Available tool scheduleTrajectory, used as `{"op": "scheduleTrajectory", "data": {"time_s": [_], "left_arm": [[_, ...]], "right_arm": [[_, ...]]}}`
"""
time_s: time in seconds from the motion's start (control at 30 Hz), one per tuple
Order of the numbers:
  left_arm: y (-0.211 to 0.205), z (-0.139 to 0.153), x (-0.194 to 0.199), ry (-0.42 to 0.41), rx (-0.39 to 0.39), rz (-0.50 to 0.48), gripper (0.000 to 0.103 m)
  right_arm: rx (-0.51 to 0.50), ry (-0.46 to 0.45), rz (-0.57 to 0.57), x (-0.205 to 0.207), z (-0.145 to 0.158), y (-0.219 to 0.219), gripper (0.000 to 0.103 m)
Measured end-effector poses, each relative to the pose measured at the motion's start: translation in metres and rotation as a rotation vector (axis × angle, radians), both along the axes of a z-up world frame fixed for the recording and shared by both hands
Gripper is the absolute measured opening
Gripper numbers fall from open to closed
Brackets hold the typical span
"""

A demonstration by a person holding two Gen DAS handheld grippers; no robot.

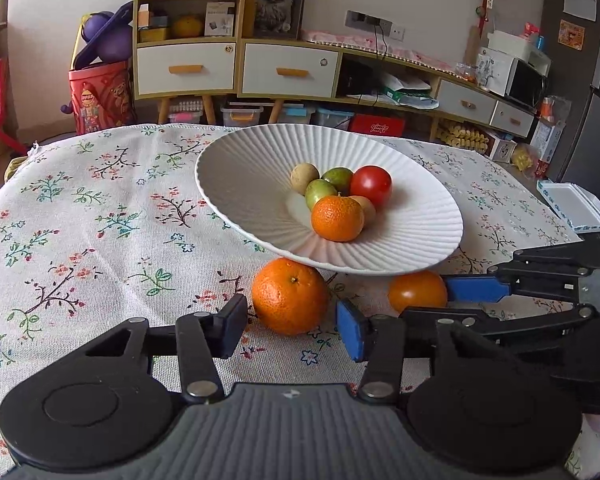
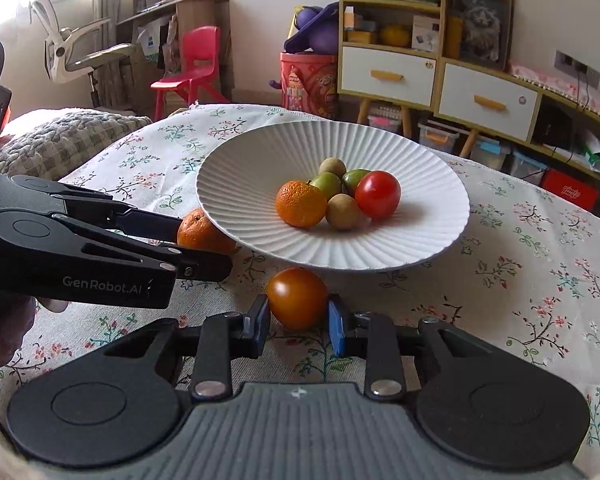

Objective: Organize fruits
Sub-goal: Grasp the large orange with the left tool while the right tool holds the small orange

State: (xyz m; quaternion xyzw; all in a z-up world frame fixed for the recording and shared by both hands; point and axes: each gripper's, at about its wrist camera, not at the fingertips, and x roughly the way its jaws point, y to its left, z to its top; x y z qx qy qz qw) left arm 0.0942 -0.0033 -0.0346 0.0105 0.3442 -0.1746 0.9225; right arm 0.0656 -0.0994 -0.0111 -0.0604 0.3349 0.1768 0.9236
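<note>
- Left wrist view: the left gripper (image 1: 291,326) has its fingers (image 1: 232,330) part open, and a large orange (image 1: 289,295) is seen just ahead of the gap and roughly centred on it — slightly beyond the pads rather than squarely between them. No contact between pads and peel can be made out, so nothing is judged to be held here.
- In the same view, the orange lies on the table (image 1: 100,220), tucked against the near edge of the white ribbed plate (image 1: 236,176), whose rim overhangs it. The fruit is round, so no long axis has to be matched.
- Right wrist view: the right gripper (image 2: 298,326) is closed on an orange-red tomato (image 2: 297,297), a pad pressed to each flank, the fruit sitting between the fingertips and low, close to the cloth.
- In that view the plate lies straight ahead of and above the fingers — the tomato is judged to need lifting over the near rim to join the fruit heaped at the centre.
- The large orange is nearer the left fingers; a short advance is judged necessary before closing.
</note>
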Motion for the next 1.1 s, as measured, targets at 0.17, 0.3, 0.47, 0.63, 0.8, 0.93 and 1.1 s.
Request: {"op": "scheduleTrajectory", "data": {"time_s": [0.17,0.3,0.47,0.63,0.8,0.93,1.1], "left_arm": [[0.002,0.002,-0.001,0.008,-0.002,-0.004,0.026],[0.004,0.005,-0.005,0.027,-0.002,-0.003,0.026],[0.006,0.007,-0.01,0.034,0.007,-0.006,0.025],[0.008,0.012,-0.014,0.038,0.003,-0.006,0.025],[0.008,0.017,-0.018,0.031,-0.004,-0.018,0.025],[0.008,0.02,-0.022,0.029,-0.005,-0.027,0.025],[0.009,0.027,-0.024,0.017,-0.016,-0.027,0.025]], "right_arm": [[0.001,0.002,-0.001,0.0,0.0,0.0,0.028],[-0.006,0.006,0.007,0.0,0.002,0.001,0.027],[-0.007,0.006,0.009,-0.002,0.006,0.001,0.027],[-0.009,0.005,0.014,-0.005,0.009,0.003,0.027],[-0.009,-0.003,0.019,-0.009,0.013,0.003,0.027],[-0.005,-0.014,0.021,-0.013,0.018,0.004,0.027],[0.003,-0.03,0.022,-0.014,0.024,0.004,0.027]]}}
